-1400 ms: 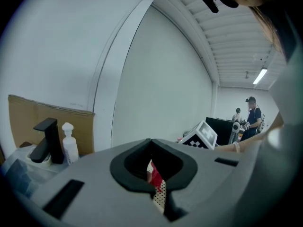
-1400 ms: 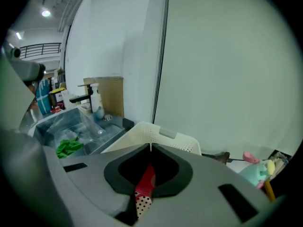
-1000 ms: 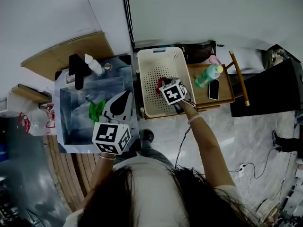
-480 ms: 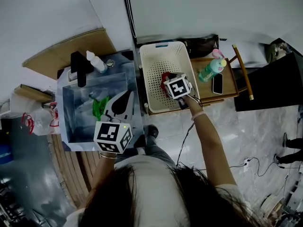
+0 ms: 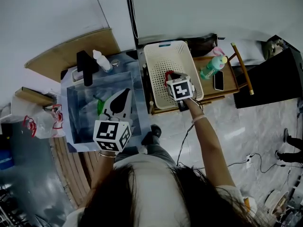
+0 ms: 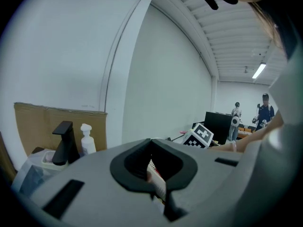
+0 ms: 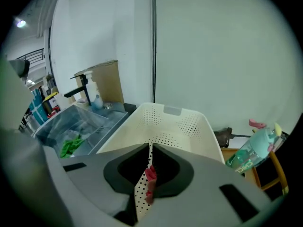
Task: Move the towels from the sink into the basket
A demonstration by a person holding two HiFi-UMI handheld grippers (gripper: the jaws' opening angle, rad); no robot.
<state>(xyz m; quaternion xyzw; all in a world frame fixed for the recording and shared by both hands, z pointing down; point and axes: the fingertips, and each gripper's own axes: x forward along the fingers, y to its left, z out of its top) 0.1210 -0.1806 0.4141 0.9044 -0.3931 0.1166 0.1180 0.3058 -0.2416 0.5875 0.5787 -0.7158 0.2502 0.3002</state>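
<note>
A green towel (image 5: 100, 107) lies in the glass-walled sink (image 5: 75, 126); it also shows at left in the right gripper view (image 7: 72, 146). A red towel (image 5: 167, 75) rests inside the white perforated basket (image 5: 158, 56). My right gripper (image 5: 173, 76) hovers over the basket, just above the red towel. Its jaws are shut with nothing pinched, and the towel (image 7: 150, 174) and basket wall (image 7: 180, 122) show through the slit. My left gripper (image 5: 125, 93) hangs over the sink to the right of the green towel. It is shut and holds nothing.
A black faucet (image 5: 85, 67) and a white soap bottle (image 5: 101, 60) stand at the sink's back edge. To the right of the basket, a wooden stool (image 5: 227, 90) carries a green bottle (image 5: 211, 66) and a phone (image 5: 218, 80). Cables trail on the floor. People stand far off (image 6: 265, 111).
My right gripper has drawn back and up from the red towel, which stays put in the basket. My left gripper has drifted left over the sink, toward the green towel.
</note>
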